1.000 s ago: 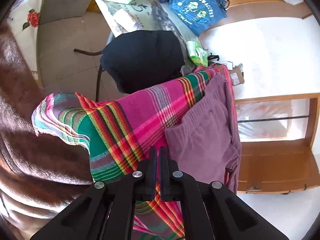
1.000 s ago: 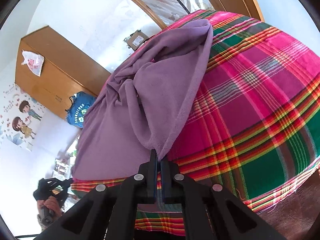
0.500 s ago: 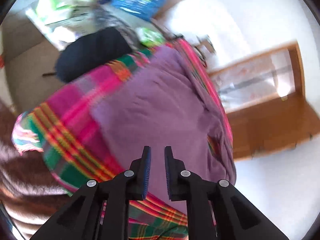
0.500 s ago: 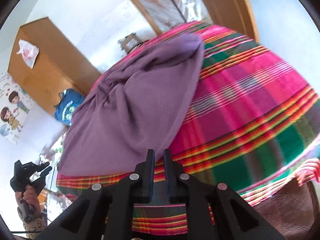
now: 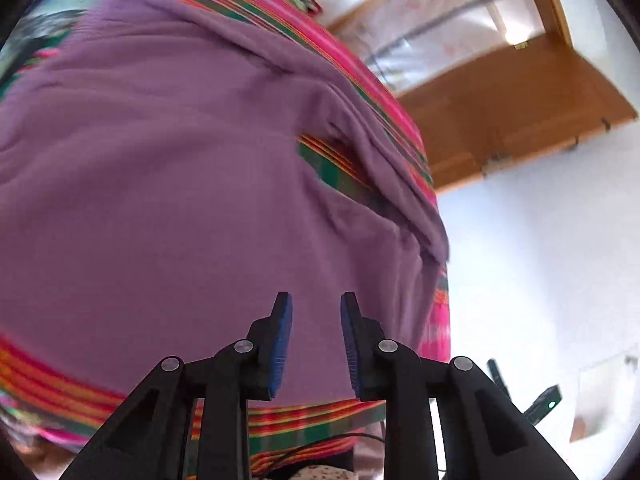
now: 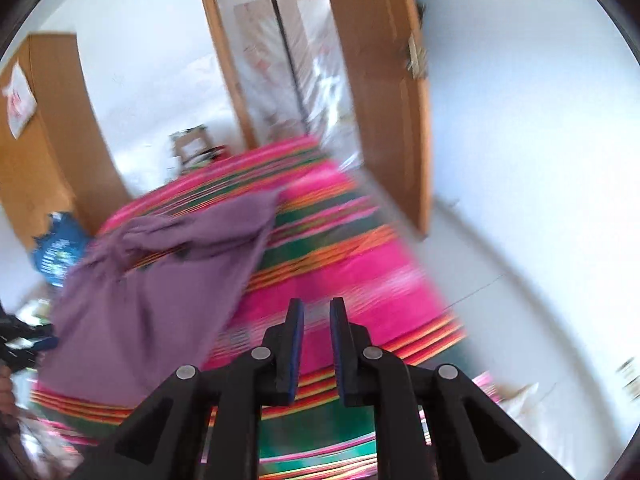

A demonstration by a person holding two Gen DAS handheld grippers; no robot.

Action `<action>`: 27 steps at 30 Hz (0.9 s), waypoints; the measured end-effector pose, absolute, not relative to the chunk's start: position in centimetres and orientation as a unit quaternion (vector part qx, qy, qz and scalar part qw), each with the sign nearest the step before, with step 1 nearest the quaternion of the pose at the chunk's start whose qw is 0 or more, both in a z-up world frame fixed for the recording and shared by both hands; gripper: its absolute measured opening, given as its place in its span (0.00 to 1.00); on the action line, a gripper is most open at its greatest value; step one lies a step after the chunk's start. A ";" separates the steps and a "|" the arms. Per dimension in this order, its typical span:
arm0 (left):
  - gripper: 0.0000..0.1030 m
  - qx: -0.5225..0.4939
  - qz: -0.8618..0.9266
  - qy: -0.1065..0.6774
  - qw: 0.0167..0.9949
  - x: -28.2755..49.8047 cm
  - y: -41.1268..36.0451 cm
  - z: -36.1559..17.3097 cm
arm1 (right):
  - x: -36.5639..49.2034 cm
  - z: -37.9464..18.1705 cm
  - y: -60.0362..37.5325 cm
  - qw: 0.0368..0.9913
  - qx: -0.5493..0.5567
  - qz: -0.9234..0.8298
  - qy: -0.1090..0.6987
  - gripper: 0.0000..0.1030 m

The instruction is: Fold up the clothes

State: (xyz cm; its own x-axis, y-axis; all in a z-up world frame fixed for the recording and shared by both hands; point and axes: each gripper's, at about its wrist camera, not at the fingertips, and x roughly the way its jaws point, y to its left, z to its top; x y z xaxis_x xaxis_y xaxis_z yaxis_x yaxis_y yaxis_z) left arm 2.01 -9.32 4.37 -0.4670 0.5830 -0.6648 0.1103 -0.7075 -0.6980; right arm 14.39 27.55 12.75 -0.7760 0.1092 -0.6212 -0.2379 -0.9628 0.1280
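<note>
A purple garment [image 5: 168,168] lies spread over a bright plaid blanket [image 5: 52,388] and fills most of the left wrist view, with a gap showing plaid near its far right. My left gripper [image 5: 316,308] hovers above its near part; its jaws are opening and hold nothing. In the right wrist view the purple garment [image 6: 160,280] lies left on the plaid blanket [image 6: 360,272]. My right gripper [image 6: 317,312] is above the bare blanket to the garment's right, jaws opening, nothing between them.
A wooden door and frame [image 6: 384,92] stand beyond the bed, a wooden cabinet [image 6: 44,152] at the left with a blue bag [image 6: 56,252] below it. White floor lies right of the bed. A person's hand with the other gripper shows at far left [image 6: 16,348].
Both grippers let go of the purple garment and parted their jaws. Both lifted and swung; the garment now lies flatter, spread over the blanket.
</note>
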 end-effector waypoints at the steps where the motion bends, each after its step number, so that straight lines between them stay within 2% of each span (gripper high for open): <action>1: 0.25 -0.497 0.781 -0.341 0.162 1.1 -8.2 4.6 | 14.6 13.3 28.1 0.113 -0.314 0.939 0.081 0.13; 3: 0.33 -0.504 0.782 -0.318 0.182 -0.4 -6.0 5.2 | 15.0 14.6 29.6 0.149 -0.299 0.942 0.044 0.15; 7: 0.35 -0.523 0.774 -0.284 0.217 -3.0 -2.0 5.9 | 13.8 14.4 30.9 0.138 -0.303 0.941 0.053 0.24; 11: 0.35 -0.541 0.769 -0.247 0.236 -5.3 0.6 6.6 | 9.5 11.7 29.0 0.059 -0.336 0.938 0.068 0.26; 14: 0.48 -0.553 0.767 -0.225 0.234 -7.4 1.4 7.4 | 5.9 10.3 27.1 0.006 -0.355 0.933 0.065 0.34; 15: 0.48 -0.555 0.768 -0.221 0.231 -8.1 1.5 7.7 | 4.7 10.0 26.4 -0.011 -0.359 0.931 0.061 0.37; 18: 0.53 -0.545 0.782 -0.207 0.221 -10.2 2.2 9.0 | 1.7 9.8 23.9 -0.045 -0.363 0.931 0.009 0.40; 25: 0.57 -0.517 0.811 -0.108 0.251 -13.9 6.8 11.4 | -3.7 9.3 21.4 -0.099 -0.378 0.918 -0.073 0.41; 27: 0.57 -0.507 0.815 -0.071 0.270 -14.8 8.4 11.6 | -4.6 9.2 20.7 -0.115 -0.378 0.914 -0.091 0.46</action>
